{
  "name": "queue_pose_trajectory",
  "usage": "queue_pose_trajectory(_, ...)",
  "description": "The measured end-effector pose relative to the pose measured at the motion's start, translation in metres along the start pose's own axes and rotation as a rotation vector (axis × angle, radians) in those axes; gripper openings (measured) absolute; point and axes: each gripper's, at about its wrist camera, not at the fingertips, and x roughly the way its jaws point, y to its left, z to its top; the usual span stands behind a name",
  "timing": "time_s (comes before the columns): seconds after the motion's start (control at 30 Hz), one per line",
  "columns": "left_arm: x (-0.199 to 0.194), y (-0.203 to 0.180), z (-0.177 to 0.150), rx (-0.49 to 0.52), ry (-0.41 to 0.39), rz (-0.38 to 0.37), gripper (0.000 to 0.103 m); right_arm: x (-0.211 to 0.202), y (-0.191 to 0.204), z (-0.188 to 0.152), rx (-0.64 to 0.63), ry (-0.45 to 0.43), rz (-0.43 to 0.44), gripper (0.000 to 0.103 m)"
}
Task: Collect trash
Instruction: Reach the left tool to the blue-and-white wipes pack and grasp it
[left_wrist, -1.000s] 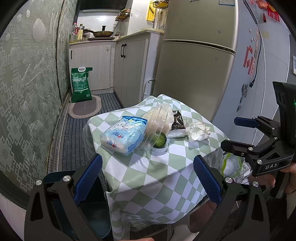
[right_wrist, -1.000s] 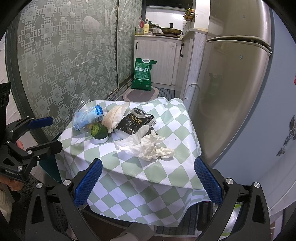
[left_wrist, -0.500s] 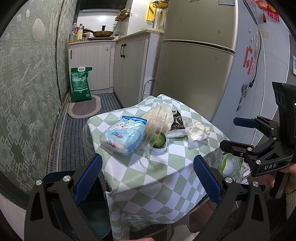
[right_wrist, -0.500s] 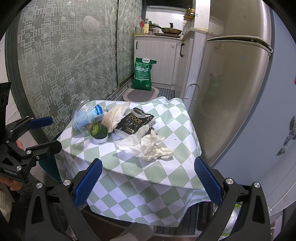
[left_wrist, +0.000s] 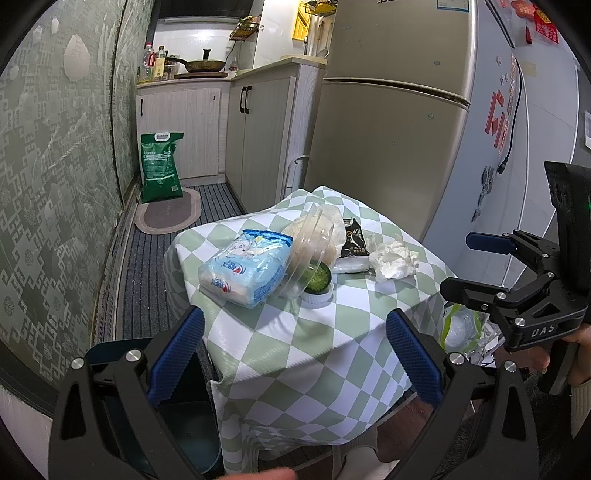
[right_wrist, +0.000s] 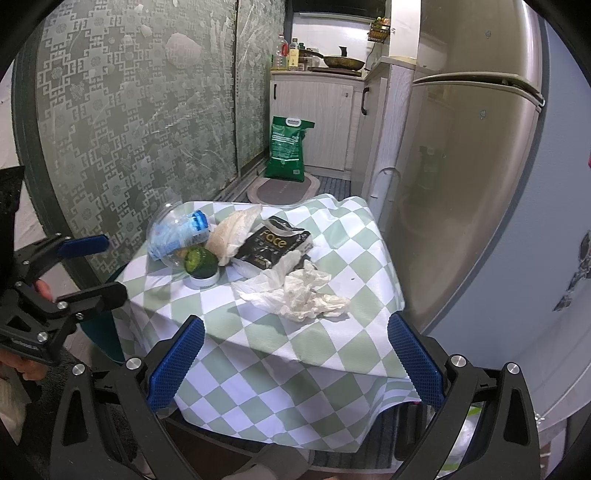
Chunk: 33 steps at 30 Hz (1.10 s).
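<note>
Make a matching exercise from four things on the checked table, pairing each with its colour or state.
Things
1. snack bag
2. tissue
3. Face pack
4. clear container

Descriptions
A. black with pale lettering
B. crumpled, white
C. light blue, lying flat
D. see-through, tipped on its side

Pairs: 1-C, 2-B, 3-A, 4-D
</note>
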Motion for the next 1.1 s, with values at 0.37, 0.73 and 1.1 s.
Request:
queue_pose_trajectory(0.37, -0.011, 0.023, 0.0, -0.036, -0.028, -0.033, 0.1, -0.015, 0.014, 0.01, -0.006, -0.051, 0.053, 0.1)
queue_pose_trajectory(0.73, -0.001, 0.037, 0.003, 0.004, 0.014, -0.043, 0.073, -0.016, 0.025, 0.02, 0.009, -0.058, 0.129, 0.074)
queue_pose_trajectory(1.1, 0.039, 0.067, 0.031, 0.063, 0.073, -0.021, 0.074, -0.016, 0.029, 0.027, 0.025, -0.063, 0.174, 0.074)
